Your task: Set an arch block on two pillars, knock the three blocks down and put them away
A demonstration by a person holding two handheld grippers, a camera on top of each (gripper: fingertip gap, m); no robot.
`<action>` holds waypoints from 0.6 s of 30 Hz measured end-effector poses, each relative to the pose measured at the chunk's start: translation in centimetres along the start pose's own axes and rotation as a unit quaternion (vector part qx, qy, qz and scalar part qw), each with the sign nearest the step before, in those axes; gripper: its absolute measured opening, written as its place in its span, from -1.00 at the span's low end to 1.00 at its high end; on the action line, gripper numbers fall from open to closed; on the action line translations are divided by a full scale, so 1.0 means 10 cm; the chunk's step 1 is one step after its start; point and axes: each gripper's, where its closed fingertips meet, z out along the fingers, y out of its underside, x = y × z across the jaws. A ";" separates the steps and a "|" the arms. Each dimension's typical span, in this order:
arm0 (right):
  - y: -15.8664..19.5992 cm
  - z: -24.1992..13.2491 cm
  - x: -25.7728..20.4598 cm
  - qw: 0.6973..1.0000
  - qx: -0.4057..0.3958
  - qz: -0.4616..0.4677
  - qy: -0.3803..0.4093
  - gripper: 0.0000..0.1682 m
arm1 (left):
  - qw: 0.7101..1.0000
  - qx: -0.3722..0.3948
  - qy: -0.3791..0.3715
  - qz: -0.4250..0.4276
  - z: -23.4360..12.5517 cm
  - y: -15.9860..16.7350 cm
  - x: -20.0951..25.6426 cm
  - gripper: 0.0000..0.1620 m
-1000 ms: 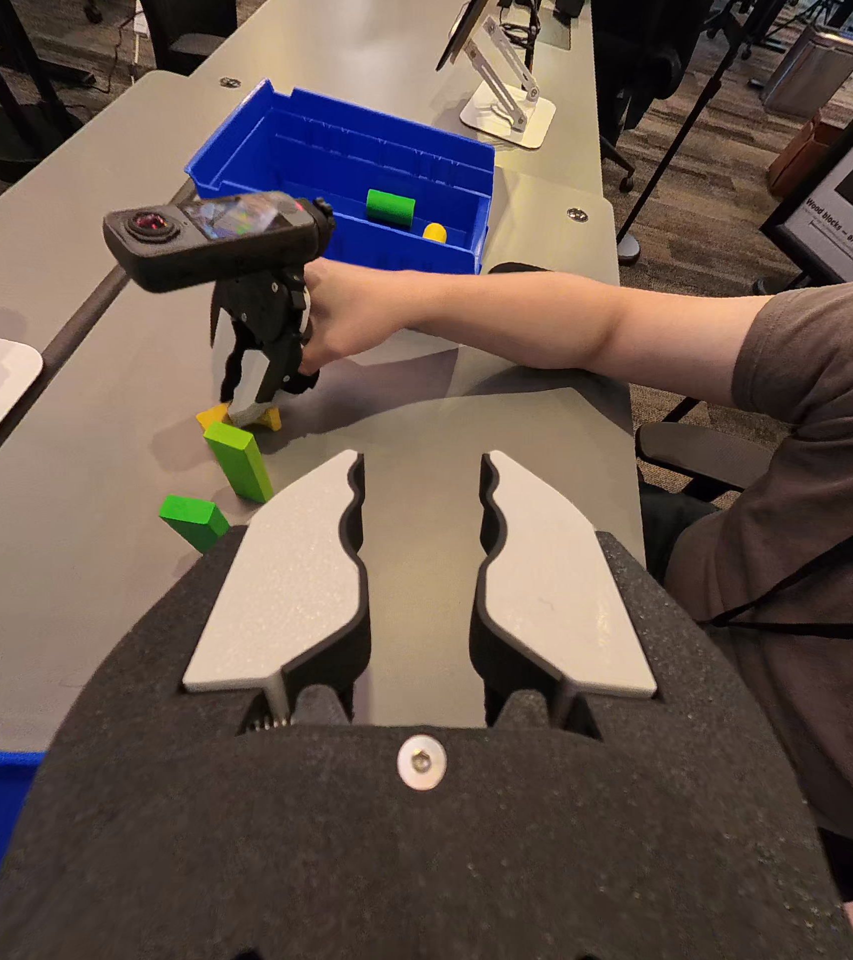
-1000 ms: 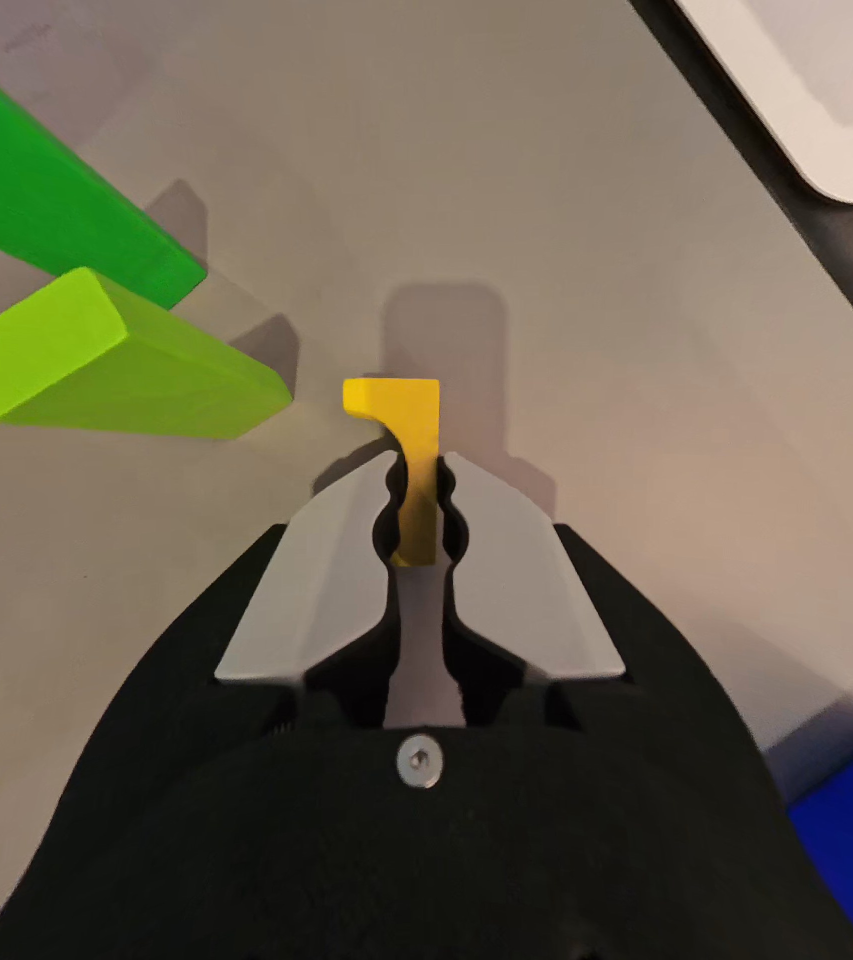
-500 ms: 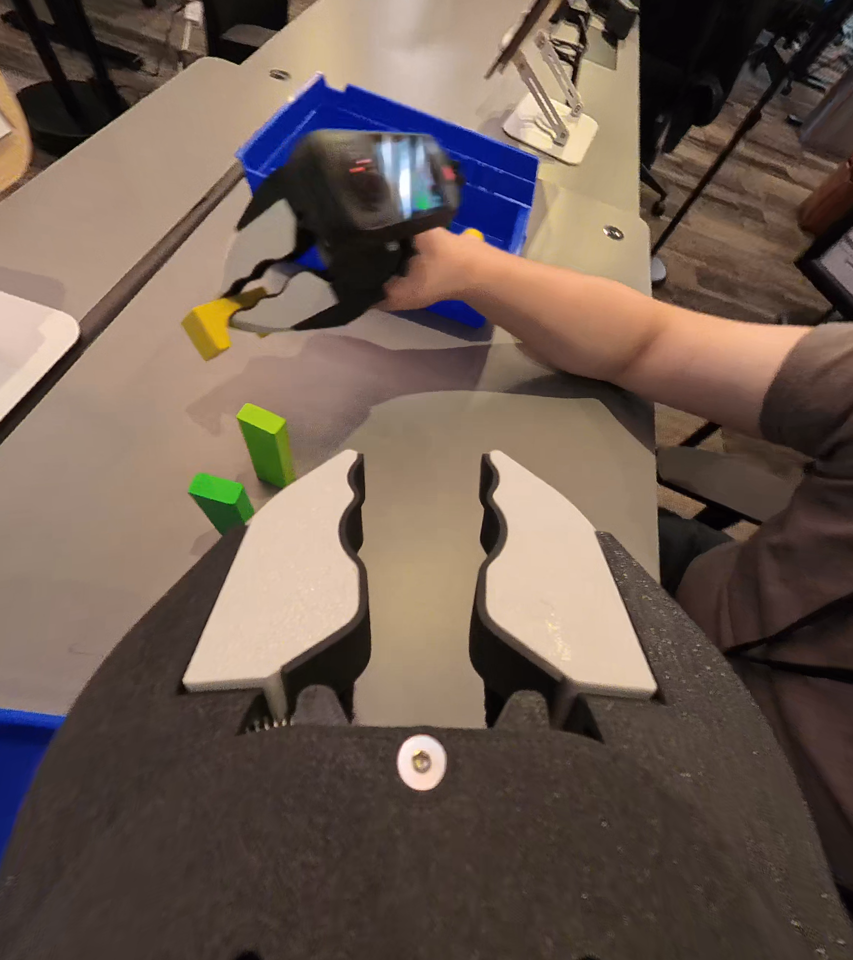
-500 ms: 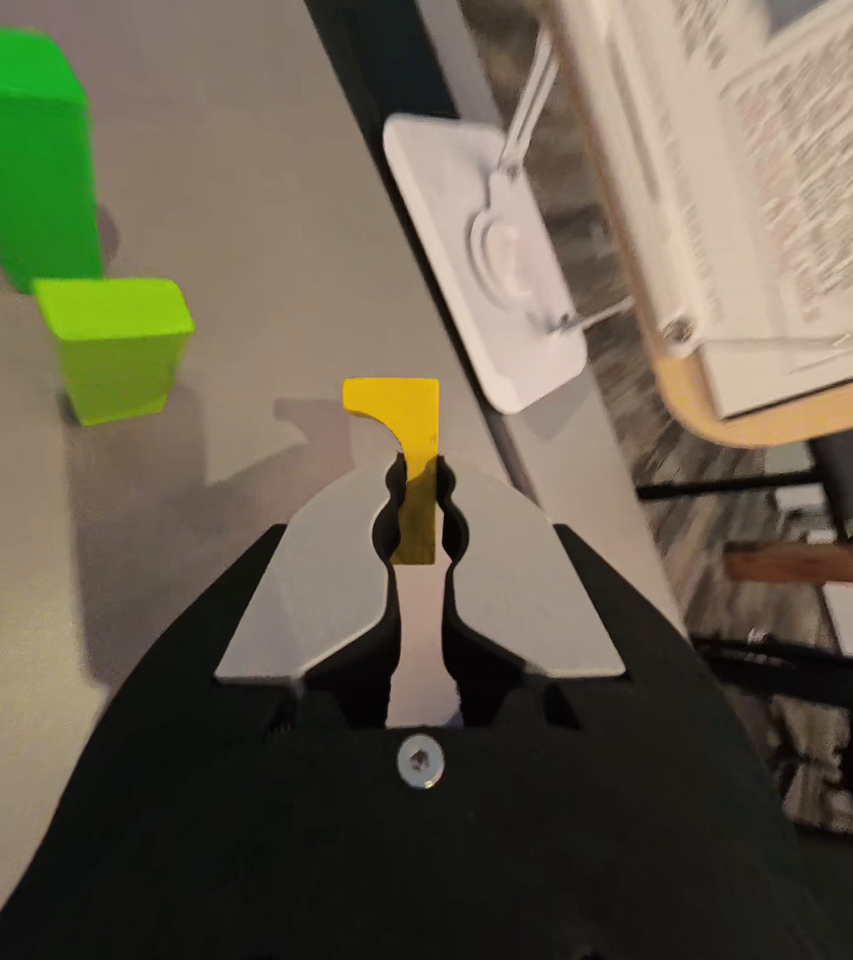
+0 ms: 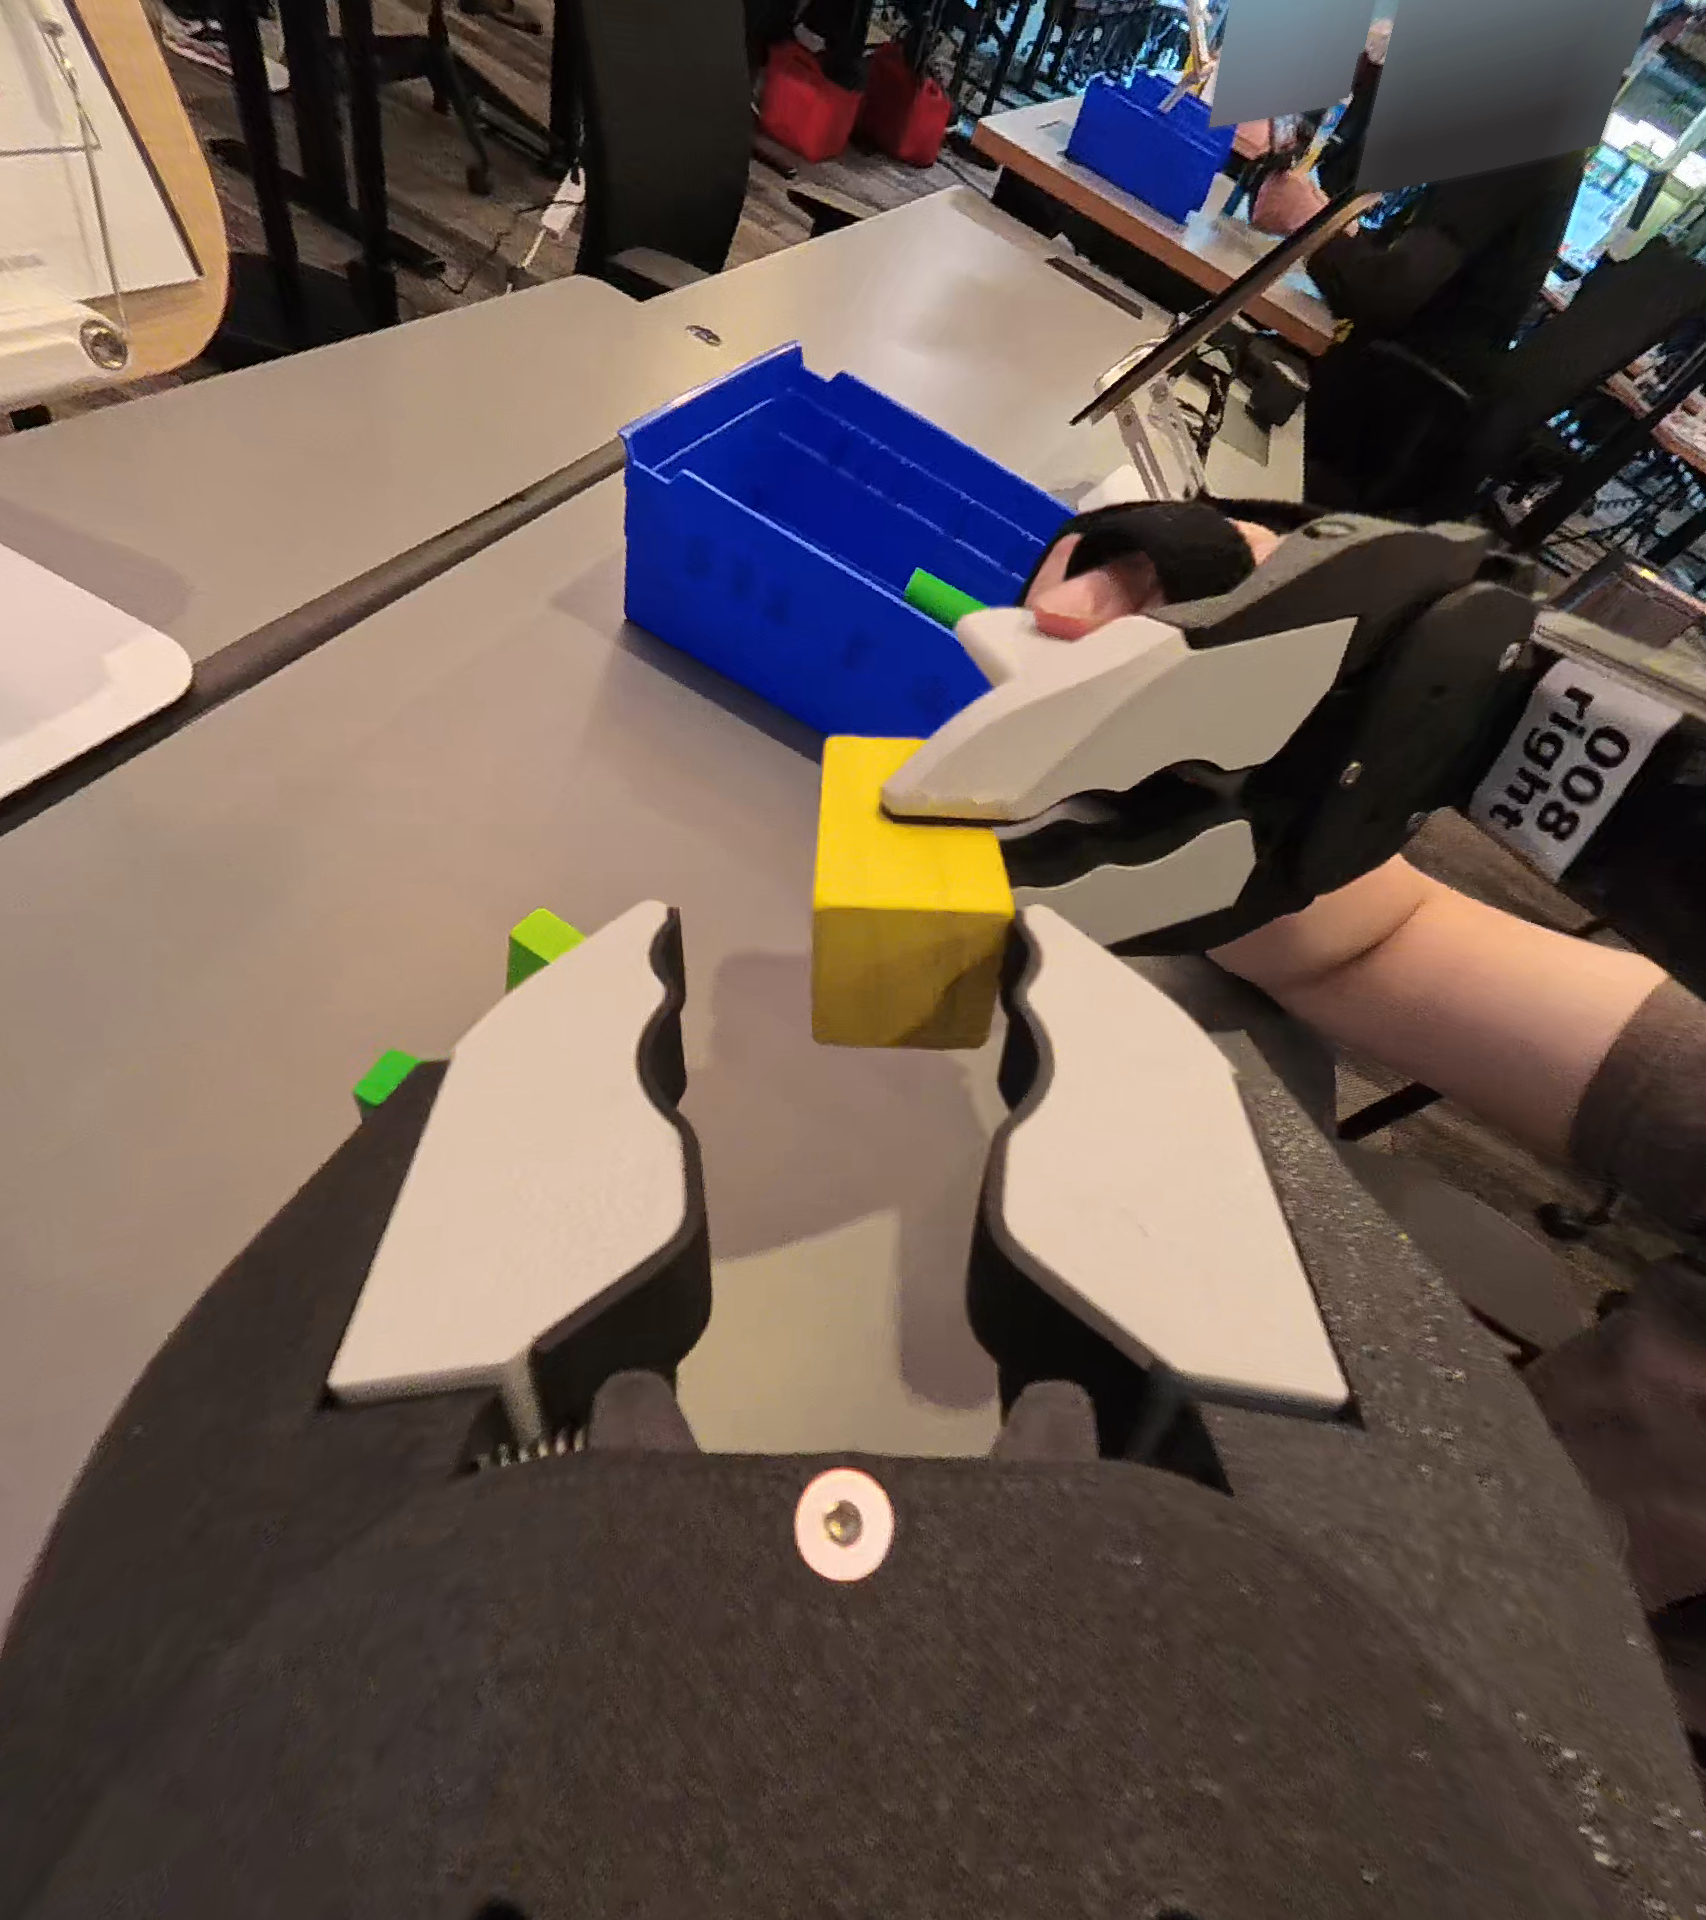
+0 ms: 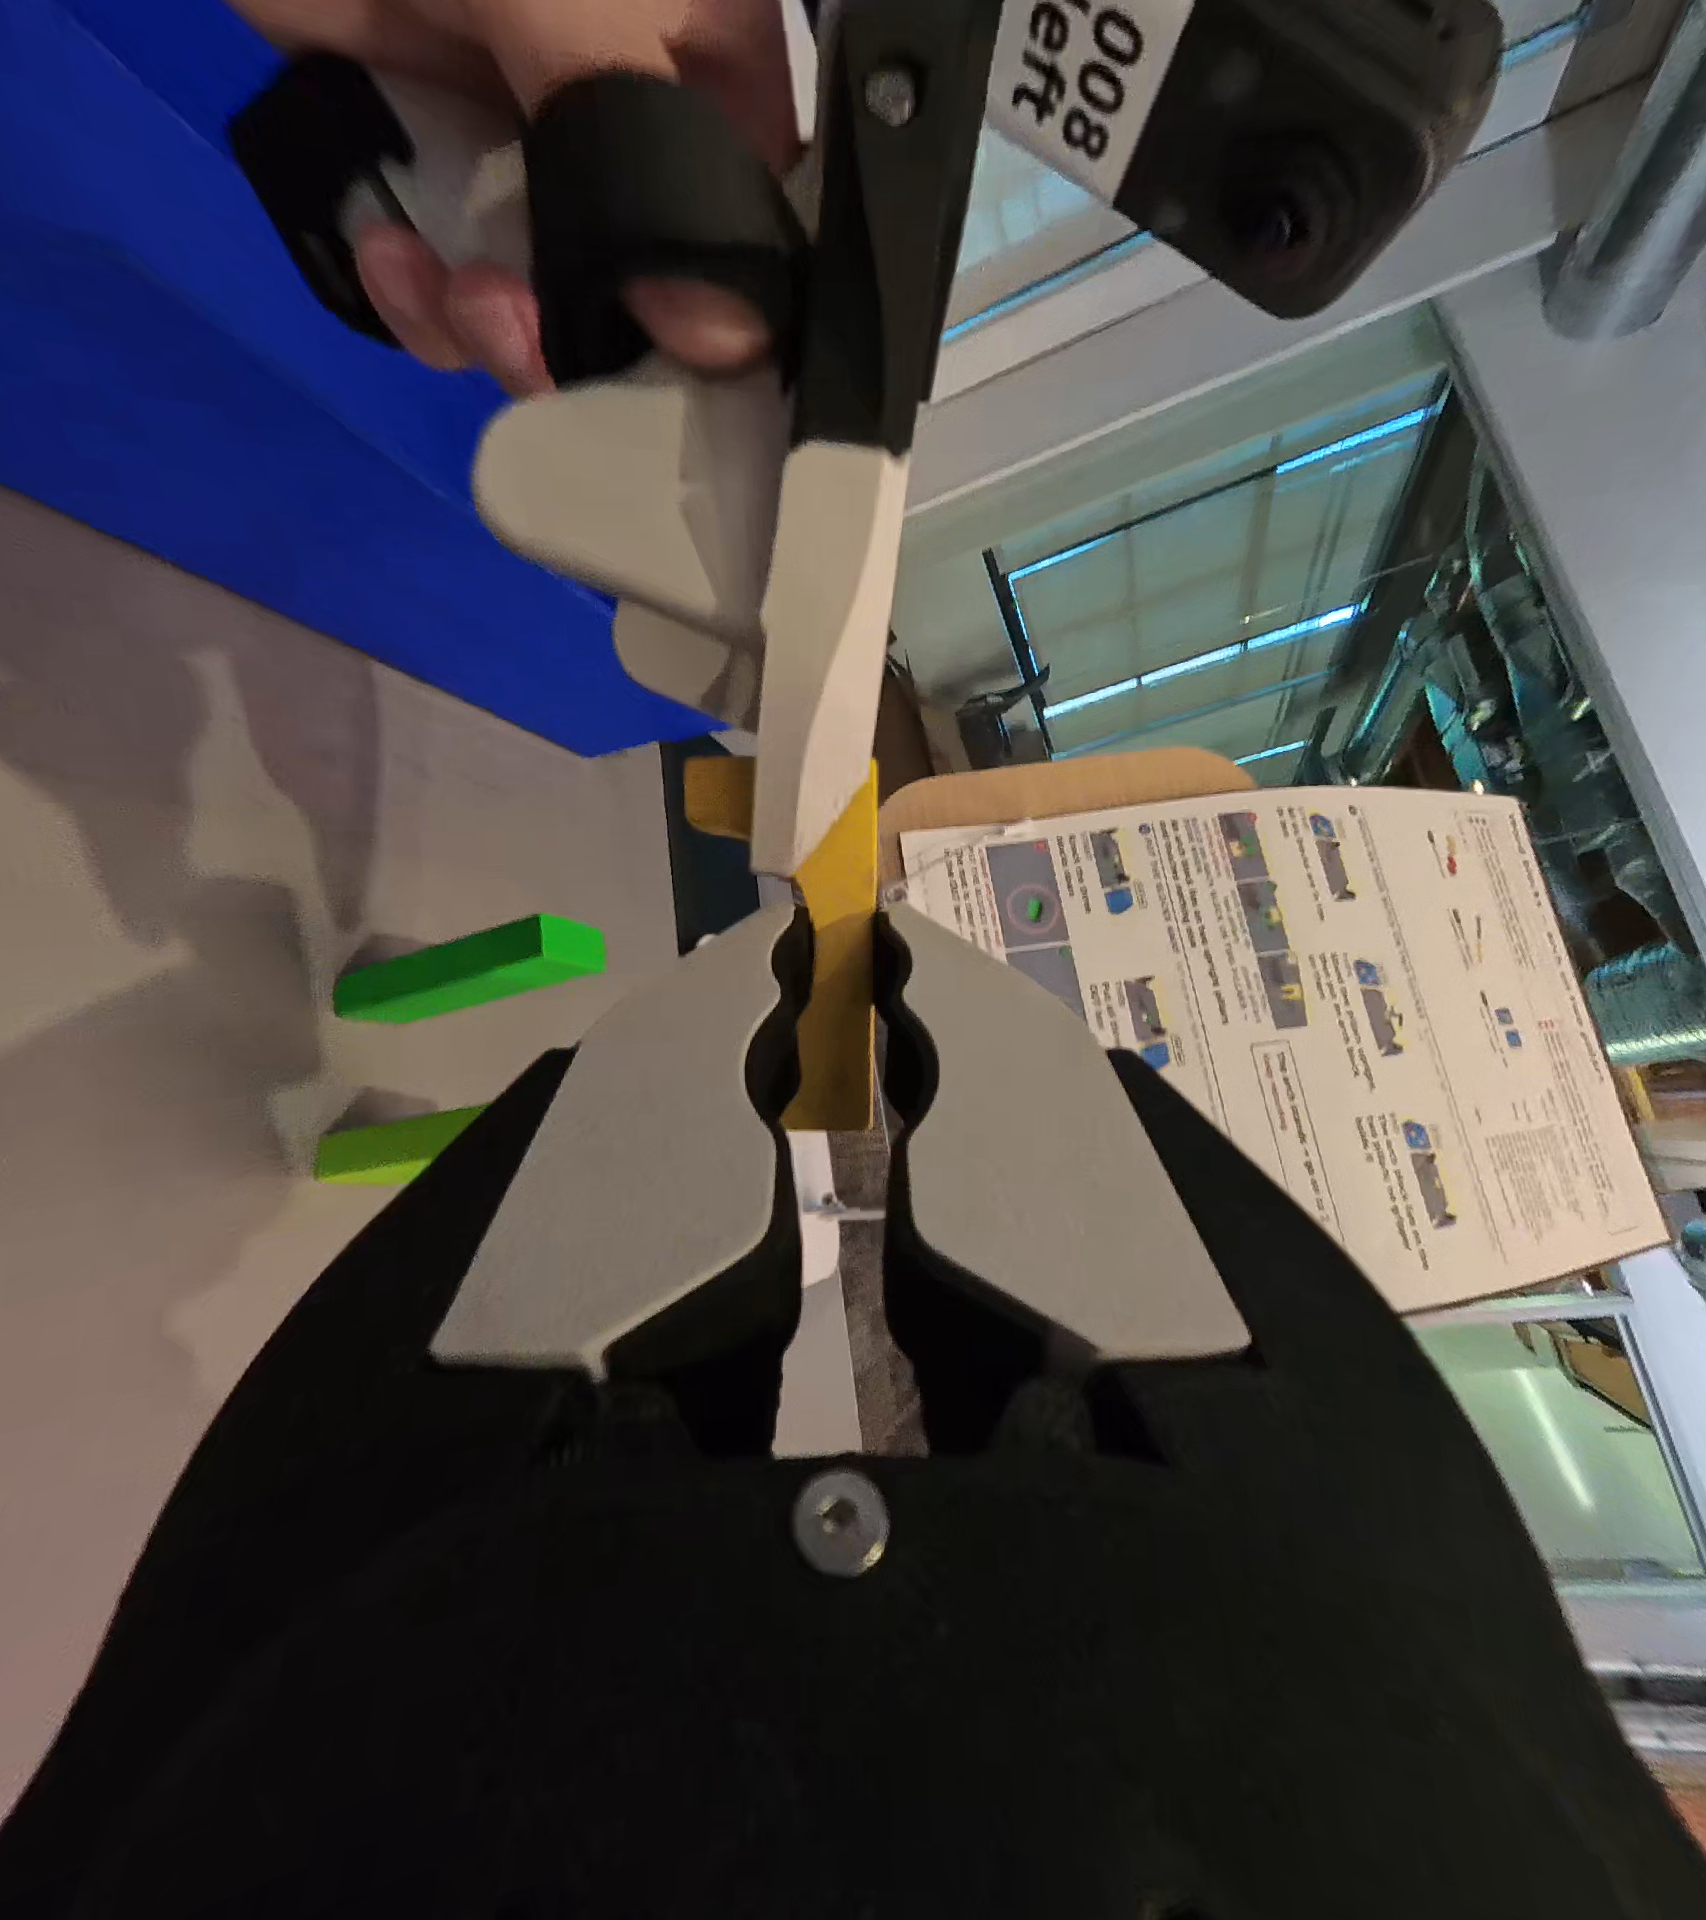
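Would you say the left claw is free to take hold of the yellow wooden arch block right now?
Probably yes: the left claw is open and empty, and the yellow wooden arch block hangs just past its tips. Only the right claw, shut on the block's far side, crowds it.

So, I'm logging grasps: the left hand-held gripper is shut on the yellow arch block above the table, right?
No, the right hand-held gripper is shut on the yellow arch block; the left hand-held gripper is open. The right wrist view shows it.
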 end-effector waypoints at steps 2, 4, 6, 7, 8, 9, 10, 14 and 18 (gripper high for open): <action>-0.01 0.00 -0.03 1.000 0.000 0.007 -0.010 -0.86 | 0.999 -0.009 0.024 0.022 0.00 0.02 0.10 -0.55; -0.03 0.00 -0.02 1.000 0.012 0.016 -0.007 -0.85 | 0.999 -0.015 0.011 0.044 -0.01 0.02 0.11 -0.56; -0.07 -0.03 -0.03 0.997 0.040 0.059 -0.027 -0.82 | 0.998 -0.018 0.008 0.066 -0.04 0.01 0.14 -0.57; -0.11 -0.06 -0.02 0.994 0.058 0.085 -0.044 -0.75 | 0.997 -0.020 0.008 0.072 -0.07 0.00 0.15 -0.57; -0.14 -0.11 0.01 0.988 0.080 0.116 -0.059 -0.66 | 0.997 -0.018 0.013 0.077 -0.10 -0.01 0.17 -0.57; -0.17 -0.16 0.05 0.980 0.102 0.153 -0.075 -0.61 | 0.996 -0.011 0.021 0.081 -0.14 -0.04 0.20 -0.57; -0.18 -0.21 0.11 0.968 0.124 0.198 -0.088 -0.60 | 0.996 -0.002 0.032 0.083 -0.18 -0.07 0.23 -0.57; -0.18 -0.30 0.21 0.894 0.182 0.373 -0.170 -0.58 | 0.992 0.010 0.051 0.112 -0.27 -0.12 0.32 -0.57; -0.21 -0.32 0.11 0.842 0.205 0.434 -0.248 -0.51 | 0.989 0.008 0.063 0.137 -0.28 -0.12 0.43 -0.57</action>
